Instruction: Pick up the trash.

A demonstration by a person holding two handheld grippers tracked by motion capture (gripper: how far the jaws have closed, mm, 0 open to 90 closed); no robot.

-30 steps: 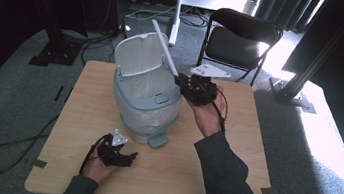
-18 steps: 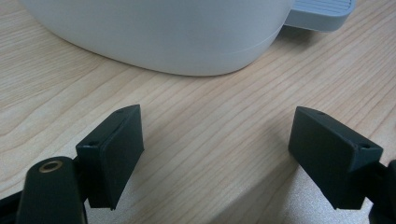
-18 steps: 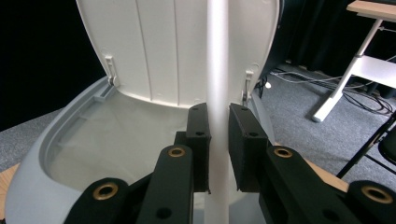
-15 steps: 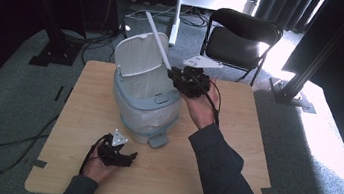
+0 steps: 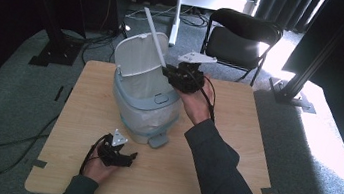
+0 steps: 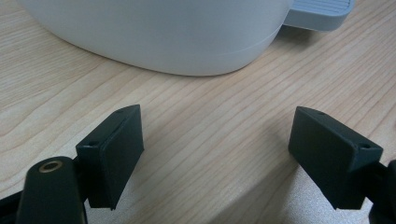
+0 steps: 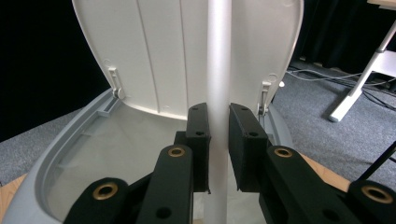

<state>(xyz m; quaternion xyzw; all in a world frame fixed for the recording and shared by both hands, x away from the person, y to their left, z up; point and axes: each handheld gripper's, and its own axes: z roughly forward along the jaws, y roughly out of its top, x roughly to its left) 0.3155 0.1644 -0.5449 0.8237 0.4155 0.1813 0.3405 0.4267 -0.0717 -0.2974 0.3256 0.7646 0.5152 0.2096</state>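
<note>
Right gripper view, right tongs (image 7: 218, 140) pinching a white rod (image 7: 218, 70) (over the open bin (image 5: 144, 98)), left tongs (image 6: 229, 154) spread wide, holding nothing.

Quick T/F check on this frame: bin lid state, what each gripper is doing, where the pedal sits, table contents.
1. The pale grey plastic pedal bin has its lid raised. True.
2. The right gripper is clamped on a white rod. True.
3. The left gripper holds the bin's pedal. False: its jaws stand open over bare wooden table, pedal apart.
4. The bin lies tipped on its side. False: it stands upright.
5. The rod sticks up past the lid. True.
</note>
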